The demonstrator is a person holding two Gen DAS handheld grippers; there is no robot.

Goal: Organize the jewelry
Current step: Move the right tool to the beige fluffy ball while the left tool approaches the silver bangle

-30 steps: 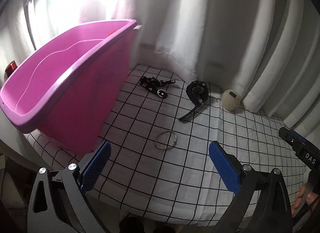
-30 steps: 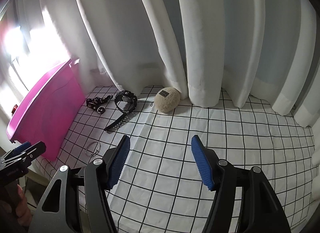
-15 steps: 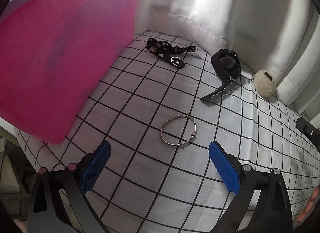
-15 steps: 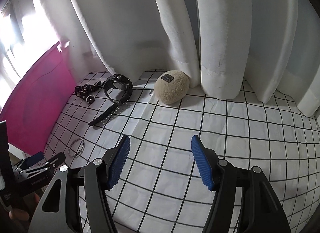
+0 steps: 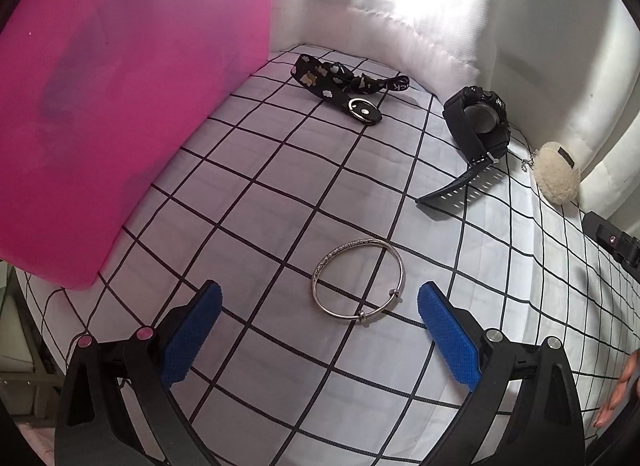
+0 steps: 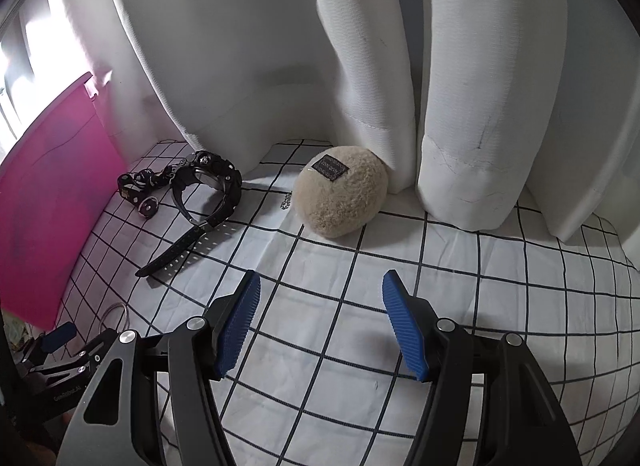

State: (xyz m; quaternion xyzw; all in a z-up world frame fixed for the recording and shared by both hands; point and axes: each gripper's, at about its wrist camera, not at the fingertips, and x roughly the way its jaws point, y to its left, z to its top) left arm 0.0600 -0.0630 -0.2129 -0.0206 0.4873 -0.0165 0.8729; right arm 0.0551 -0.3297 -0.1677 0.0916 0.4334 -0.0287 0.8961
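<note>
1. The left gripper [image 5: 318,312] stood spread wide and held nothing; the silver bangle [image 5: 358,280] lay flat on the checked cloth [image 5: 248,193] just beyond its tips.
2. The pink tub [image 5: 120,97] at far left was blurred and cut off.
3. The right gripper [image 6: 320,302] was likewise spread, empty, over bare cloth.
4. Far off lay the patterned strap [image 5: 340,83], black watch [image 6: 208,185] and plush pouch [image 6: 340,197]; its label was unreadable.
</note>
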